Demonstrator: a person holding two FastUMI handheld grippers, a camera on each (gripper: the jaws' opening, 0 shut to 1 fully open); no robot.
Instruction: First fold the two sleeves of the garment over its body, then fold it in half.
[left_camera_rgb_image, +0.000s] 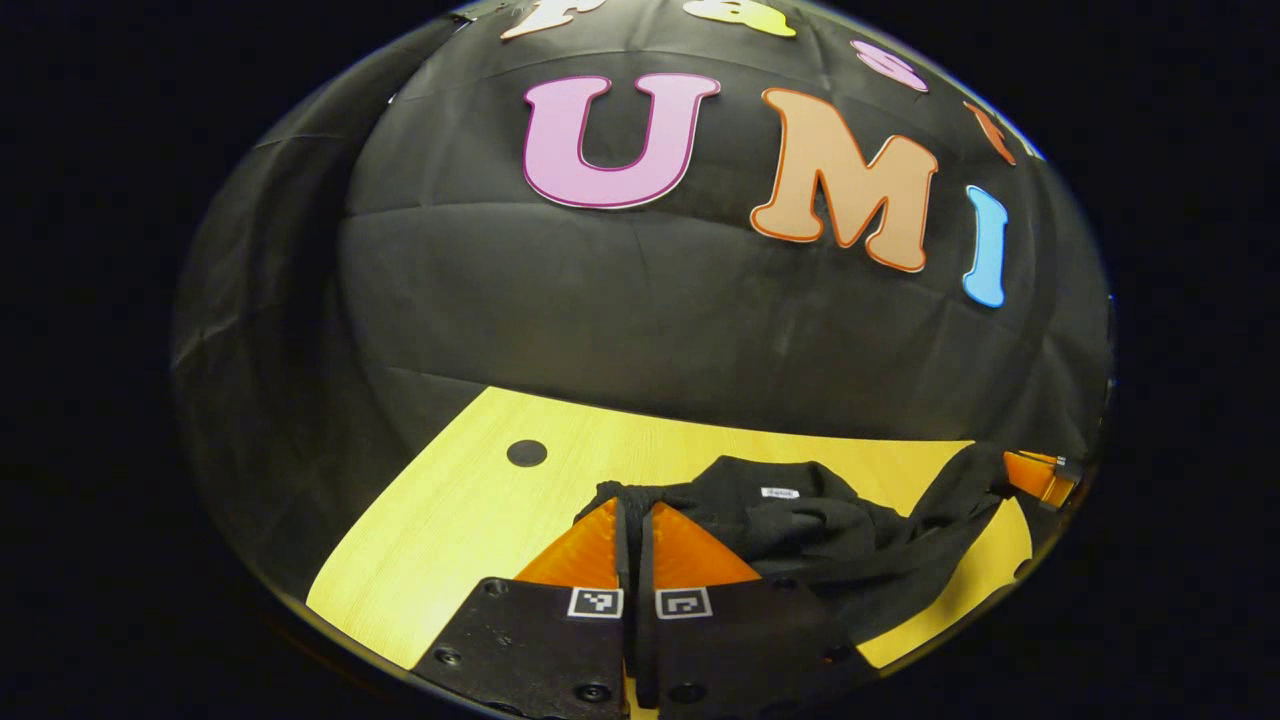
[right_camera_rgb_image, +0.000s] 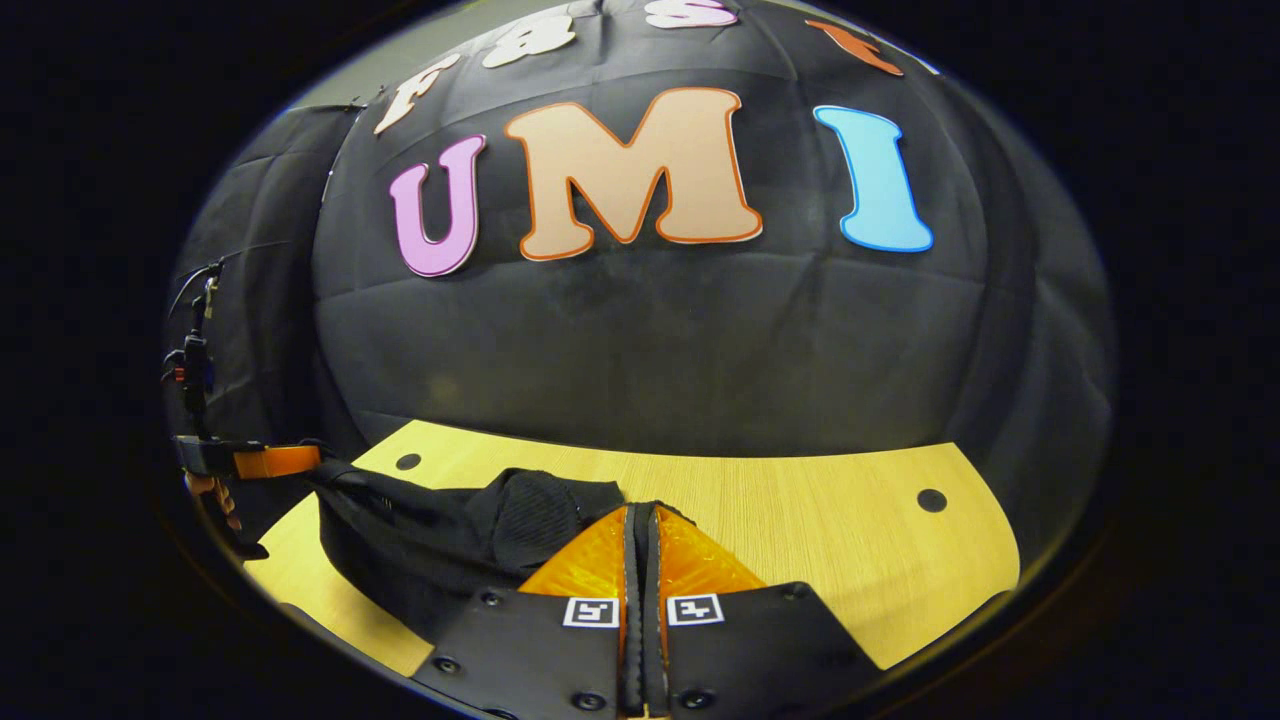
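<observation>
Over the wooden table (left_camera_rgb_image: 470, 520), both the left gripper (left_camera_rgb_image: 634, 512) and right gripper (right_camera_rgb_image: 640, 515) are pinching the black garment (left_camera_rgb_image: 830, 530) hanging slack between them, so uneven tension could slip a bunched edge free and skew the half-fold.

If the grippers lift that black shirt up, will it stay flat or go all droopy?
Probably droopy: the black garment already sags between the left gripper and right gripper. It looks soft and light, bunching in wrinkles on the table.
</observation>
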